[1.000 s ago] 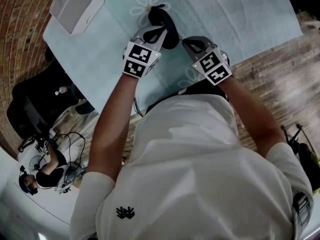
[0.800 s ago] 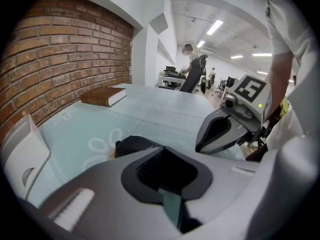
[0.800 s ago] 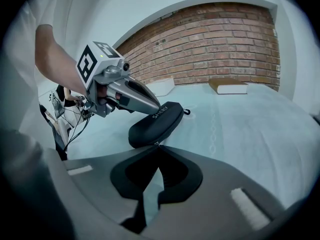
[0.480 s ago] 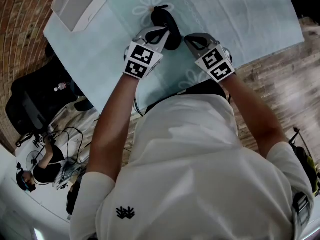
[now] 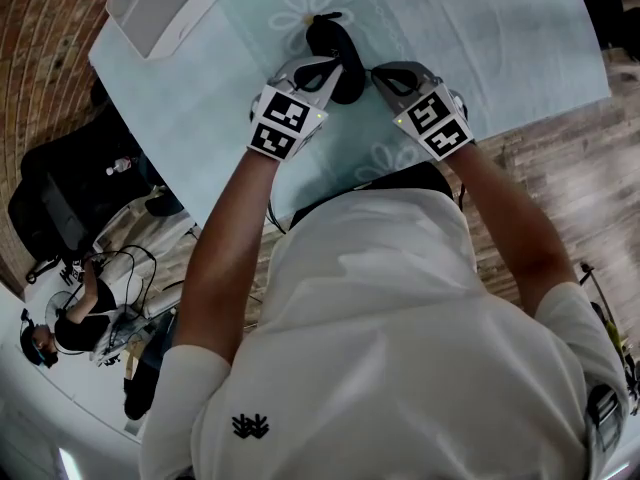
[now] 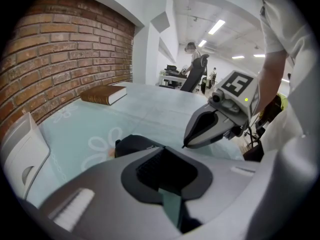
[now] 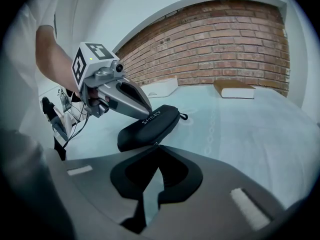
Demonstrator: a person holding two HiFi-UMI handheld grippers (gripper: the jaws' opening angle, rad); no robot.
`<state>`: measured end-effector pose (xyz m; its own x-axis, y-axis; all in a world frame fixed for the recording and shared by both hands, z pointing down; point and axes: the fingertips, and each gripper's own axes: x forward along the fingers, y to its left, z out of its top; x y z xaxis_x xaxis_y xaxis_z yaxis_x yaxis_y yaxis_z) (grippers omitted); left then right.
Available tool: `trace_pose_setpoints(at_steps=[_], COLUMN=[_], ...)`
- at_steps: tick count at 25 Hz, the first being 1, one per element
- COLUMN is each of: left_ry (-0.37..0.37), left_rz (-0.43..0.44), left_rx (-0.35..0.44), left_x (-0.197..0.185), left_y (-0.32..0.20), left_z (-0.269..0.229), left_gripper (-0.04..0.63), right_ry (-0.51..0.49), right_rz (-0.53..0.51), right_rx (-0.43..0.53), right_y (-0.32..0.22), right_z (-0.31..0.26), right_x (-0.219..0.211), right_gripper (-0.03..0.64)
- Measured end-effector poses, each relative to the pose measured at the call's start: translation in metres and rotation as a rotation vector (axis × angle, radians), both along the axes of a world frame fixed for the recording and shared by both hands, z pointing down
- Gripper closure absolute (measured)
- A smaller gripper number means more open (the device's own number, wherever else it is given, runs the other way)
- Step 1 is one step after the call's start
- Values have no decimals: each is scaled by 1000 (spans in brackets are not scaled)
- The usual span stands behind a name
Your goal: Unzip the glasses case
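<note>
A black zipped glasses case (image 5: pixel 335 40) lies on the teal tablecloth (image 5: pixel 480 28) over a flower print. In the right gripper view the case (image 7: pixel 150 125) shows white lettering on its lid. My left gripper (image 5: pixel 330 68) is shut, and its tips (image 7: pixel 149 112) rest on the case's top near one end. My right gripper (image 5: pixel 378 72) is shut at the case's near edge on the zip line. A small light glint, the zipper pull (image 7: pixel 155 144), sits between its tips. From the left gripper view the case (image 6: pixel 131 145) is partly hidden behind my own jaws.
A white tray (image 5: pixel 160 8) stands at the table's far left corner. A brown-covered book (image 6: pixel 102 95) lies near the brick wall. The table edge runs just in front of my body, with wood floor (image 5: pixel 560 168) beyond. A seated person (image 5: pixel 60 333) is at lower left.
Both grippers and the case keep almost the same places, and only the view has shifted a little. Nothing has been let go or opened.
</note>
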<state>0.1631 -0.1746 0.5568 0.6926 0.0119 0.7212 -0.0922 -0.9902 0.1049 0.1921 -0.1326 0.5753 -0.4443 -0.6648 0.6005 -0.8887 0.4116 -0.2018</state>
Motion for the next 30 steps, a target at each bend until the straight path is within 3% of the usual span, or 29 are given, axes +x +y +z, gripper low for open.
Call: trace_pose_setpoints(at_steps=[30], left_ry=[3], left_rz=[-54], left_rx=[-46], left_x=[1], left_y=[-1], left_z=[1], left_gripper=[538], right_ry=[22], right_rz=[-151], right_rx=[27], right_y=[-38], right_z=[1], right_x=[14], right_gripper=[618])
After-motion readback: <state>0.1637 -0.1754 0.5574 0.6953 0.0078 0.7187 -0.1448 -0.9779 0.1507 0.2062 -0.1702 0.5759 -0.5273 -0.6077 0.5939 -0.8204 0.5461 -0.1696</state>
